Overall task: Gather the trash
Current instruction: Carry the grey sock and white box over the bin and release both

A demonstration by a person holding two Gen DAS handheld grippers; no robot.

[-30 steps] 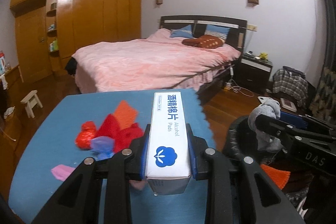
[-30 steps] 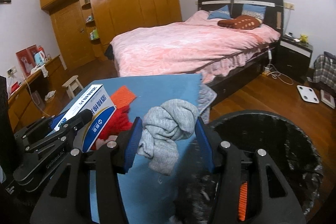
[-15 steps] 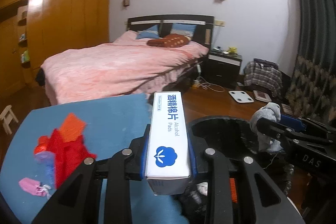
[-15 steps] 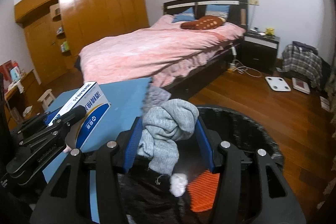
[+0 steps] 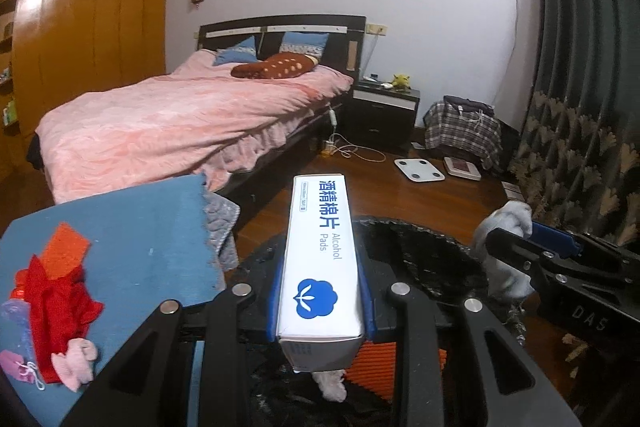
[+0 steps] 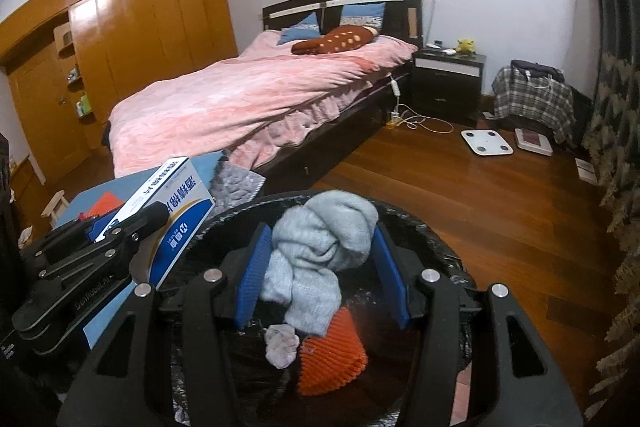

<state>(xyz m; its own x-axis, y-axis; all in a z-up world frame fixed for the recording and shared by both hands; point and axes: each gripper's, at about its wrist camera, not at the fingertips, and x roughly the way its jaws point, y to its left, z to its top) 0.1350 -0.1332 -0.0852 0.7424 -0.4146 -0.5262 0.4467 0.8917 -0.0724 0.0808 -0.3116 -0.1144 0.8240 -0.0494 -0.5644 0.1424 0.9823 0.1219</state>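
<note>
My left gripper (image 5: 321, 299) is shut on a white and blue box of alcohol pads (image 5: 320, 259), held over the near rim of a black-lined trash bin (image 5: 416, 243). In the right wrist view that box (image 6: 172, 211) shows at the left, above the bin's edge. My right gripper (image 6: 320, 267) is shut on a bunched grey cloth (image 6: 320, 255) that hangs above the bin's opening (image 6: 440, 247). Inside the bin lie an orange ribbed piece (image 6: 332, 355) and a small pale wad (image 6: 282, 341).
A blue table top (image 5: 132, 227) at the left carries red and orange scraps (image 5: 56, 287) and a pink scrap (image 5: 76, 359). Behind stand a bed with a pink cover (image 5: 168, 123), a nightstand (image 5: 384, 111), a white scale (image 5: 418, 169) on the wood floor and dark curtains (image 5: 576, 107).
Both grippers swung right, from above the blue table to above the trash bin, each still holding its item. The table and scraps slid to the left of the views.
</note>
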